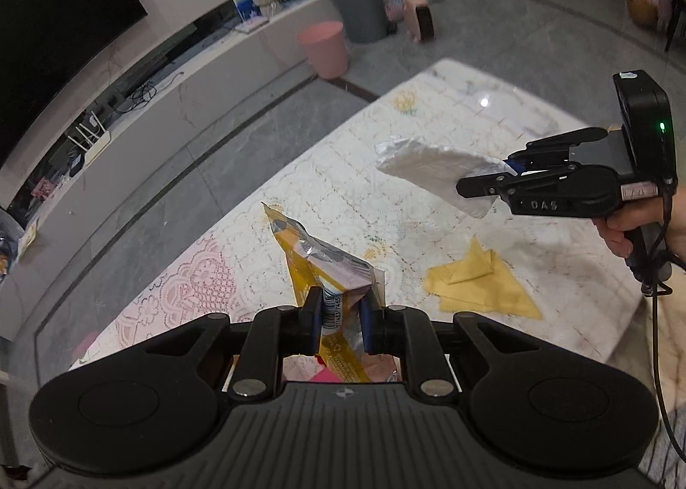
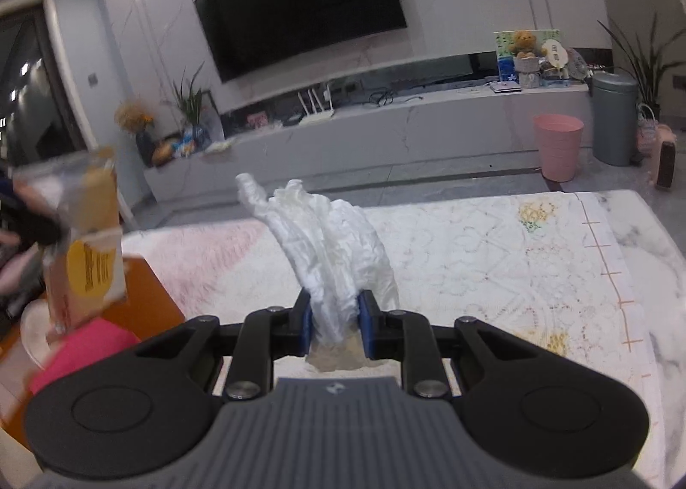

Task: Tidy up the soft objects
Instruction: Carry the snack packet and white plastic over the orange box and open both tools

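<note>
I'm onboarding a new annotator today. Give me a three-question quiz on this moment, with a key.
1. True or false: the left gripper holds nothing.
2. What does the right gripper clamp?
A. white padded pack
B. remote control
3. What lies flat on the table, near the right gripper?

Key: 1 false, it pinches a yellow snack packet; 2 A; 3 a folded yellow cloth.

"DAS" on right gripper point(image 1: 493, 182)
</note>
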The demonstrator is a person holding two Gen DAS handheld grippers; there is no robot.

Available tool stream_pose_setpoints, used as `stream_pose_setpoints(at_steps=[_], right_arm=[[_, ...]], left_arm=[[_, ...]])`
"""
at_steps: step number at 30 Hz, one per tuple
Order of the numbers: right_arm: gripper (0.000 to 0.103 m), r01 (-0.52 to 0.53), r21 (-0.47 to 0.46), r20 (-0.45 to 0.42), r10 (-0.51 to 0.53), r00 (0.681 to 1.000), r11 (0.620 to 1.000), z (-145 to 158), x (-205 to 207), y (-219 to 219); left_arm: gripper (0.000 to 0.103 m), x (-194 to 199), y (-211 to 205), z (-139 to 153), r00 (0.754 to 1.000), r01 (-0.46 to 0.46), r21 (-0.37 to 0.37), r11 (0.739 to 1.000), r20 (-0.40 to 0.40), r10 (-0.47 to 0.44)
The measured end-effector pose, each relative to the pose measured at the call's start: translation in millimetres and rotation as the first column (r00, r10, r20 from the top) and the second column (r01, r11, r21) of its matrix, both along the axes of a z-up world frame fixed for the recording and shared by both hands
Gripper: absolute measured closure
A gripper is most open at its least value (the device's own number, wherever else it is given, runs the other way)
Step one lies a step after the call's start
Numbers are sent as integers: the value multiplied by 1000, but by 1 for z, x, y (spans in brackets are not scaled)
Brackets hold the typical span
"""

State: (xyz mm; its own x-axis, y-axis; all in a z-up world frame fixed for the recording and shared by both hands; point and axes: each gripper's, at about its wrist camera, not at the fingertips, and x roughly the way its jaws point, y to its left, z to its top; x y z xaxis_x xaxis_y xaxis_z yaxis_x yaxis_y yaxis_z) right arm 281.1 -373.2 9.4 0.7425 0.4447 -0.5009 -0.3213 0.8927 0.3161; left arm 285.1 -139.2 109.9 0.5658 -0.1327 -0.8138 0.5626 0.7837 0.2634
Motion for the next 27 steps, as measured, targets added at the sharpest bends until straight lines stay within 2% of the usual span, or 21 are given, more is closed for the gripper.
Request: stream_pose_setpoints(at_steps=[2, 6, 8, 16, 22, 27], right_arm=[[83, -5, 26, 3, 5, 1000, 1000, 13, -8, 6], [83, -2, -3, 70, 2, 998, 1000, 46, -32, 39], [83, -11, 4, 92, 11, 996, 1000, 61, -42, 59], [83, -173, -12, 151, 173, 973, 985, 102, -79, 166], [83, -293, -70, 127, 299, 946, 954, 104, -88, 248], [83, -361, -167, 58, 375, 925, 918, 85, -82, 310]], left_arm=[[84, -7, 16, 6, 1000, -2, -19, 1000, 16, 2], [84, -23, 52, 20, 996, -9, -68, 998, 91, 16], [84, -27, 67, 27, 994, -31, -95, 995, 103, 41], [84, -42, 130, 42, 984, -116, -140, 983, 121, 133], [84, -55, 165, 19, 980, -149, -127, 981, 112, 164], [84, -51, 195, -9, 978, -199, -136, 971, 42, 206]])
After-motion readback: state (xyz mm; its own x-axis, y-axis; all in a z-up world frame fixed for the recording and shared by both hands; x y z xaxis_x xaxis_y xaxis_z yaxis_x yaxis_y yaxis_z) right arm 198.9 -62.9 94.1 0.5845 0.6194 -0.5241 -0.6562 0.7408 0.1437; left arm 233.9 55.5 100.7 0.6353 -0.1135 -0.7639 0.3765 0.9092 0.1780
